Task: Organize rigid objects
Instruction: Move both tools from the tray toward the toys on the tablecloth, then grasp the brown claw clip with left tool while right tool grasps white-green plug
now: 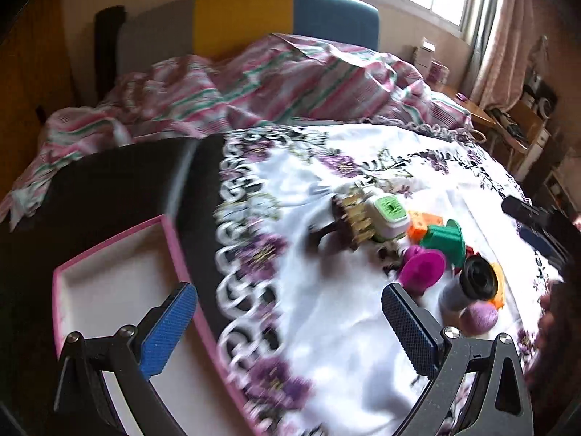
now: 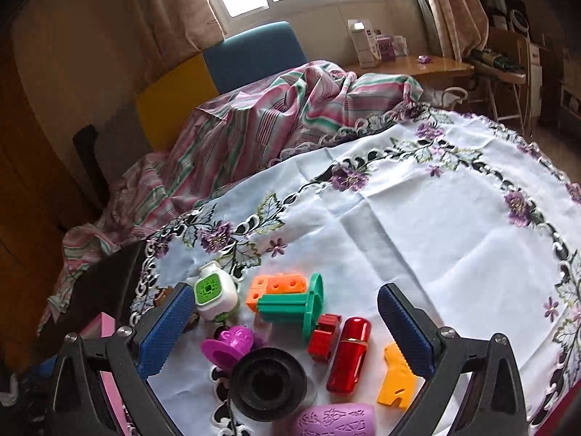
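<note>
Both hand-held grippers, left [image 1: 288,323] and right [image 2: 287,330], spread wide, gripping nothing, above cloth-covered desk [image 2: 417,225]. One cluster of toys on cloth near its left edge: 1 white-green gadget [image 2: 214,294], 1 orange block [image 2: 277,285], 1 green spool [image 2: 294,307], 2 red pieces [image 2: 325,336] [image 2: 350,358], 1 yellow piece [image 2: 397,378], 2 purple pieces [image 2: 228,345] [image 2: 334,419], 1 black ring [image 2: 268,381], 1 brown brush [image 1: 348,223]. One pink tray [image 1: 109,290] on bare dark desk just left of cloth, under left fingers [image 1: 169,330].
</note>
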`<action>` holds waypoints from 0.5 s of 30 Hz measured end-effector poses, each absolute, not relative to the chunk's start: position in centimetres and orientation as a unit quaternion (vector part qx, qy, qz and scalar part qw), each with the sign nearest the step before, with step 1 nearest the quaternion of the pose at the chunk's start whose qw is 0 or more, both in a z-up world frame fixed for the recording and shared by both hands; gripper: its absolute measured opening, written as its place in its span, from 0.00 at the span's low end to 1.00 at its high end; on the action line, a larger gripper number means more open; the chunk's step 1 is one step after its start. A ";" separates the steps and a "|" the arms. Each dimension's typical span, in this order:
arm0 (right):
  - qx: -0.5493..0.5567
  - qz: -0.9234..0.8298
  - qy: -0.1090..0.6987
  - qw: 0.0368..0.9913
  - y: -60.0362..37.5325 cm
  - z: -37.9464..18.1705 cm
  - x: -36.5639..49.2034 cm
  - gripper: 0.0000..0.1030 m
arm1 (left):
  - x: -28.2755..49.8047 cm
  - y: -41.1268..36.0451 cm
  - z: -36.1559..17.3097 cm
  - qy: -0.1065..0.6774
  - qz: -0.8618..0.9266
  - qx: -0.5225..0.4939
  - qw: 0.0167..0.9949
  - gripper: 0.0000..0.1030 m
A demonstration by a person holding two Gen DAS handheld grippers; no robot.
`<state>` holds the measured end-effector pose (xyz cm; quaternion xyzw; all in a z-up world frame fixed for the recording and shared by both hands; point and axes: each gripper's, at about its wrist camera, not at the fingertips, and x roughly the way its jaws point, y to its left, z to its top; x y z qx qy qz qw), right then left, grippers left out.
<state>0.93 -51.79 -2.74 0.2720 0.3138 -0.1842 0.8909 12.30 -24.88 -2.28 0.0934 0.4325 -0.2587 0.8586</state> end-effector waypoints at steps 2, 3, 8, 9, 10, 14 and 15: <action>0.273 -0.182 0.314 0.891 -51.8 -2.7 1.1 1.00 | 13.3 -26.8 -2.8 0.430 -0.263 0.103 0.857 0.99; 0.273 -0.181 0.314 0.891 -51.8 -2.7 1.1 1.00 | 13.7 -27.6 -3.0 0.430 -0.267 0.108 0.856 0.99; 0.274 -0.174 0.321 0.890 -51.7 -2.9 1.4 1.00 | 15.5 -31.2 -4.2 0.419 -0.276 0.135 0.855 0.88; 0.272 -0.172 0.320 0.891 -51.7 -2.8 1.4 1.00 | 15.7 -31.8 -4.5 0.421 -0.278 0.136 0.852 0.86; 0.270 -0.171 0.320 0.892 -51.6 -2.8 1.4 1.00 | 16.1 -32.4 -4.7 0.425 -0.282 0.136 0.850 0.86; 0.266 -0.168 0.321 0.893 -51.4 -2.7 1.5 1.00 | 17.7 -34.2 -6.0 0.435 -0.272 0.141 0.847 0.85; 0.265 -0.168 0.322 0.893 -51.4 -2.7 1.6 1.00 | 18.0 -34.4 -6.3 0.438 -0.272 0.140 0.845 0.84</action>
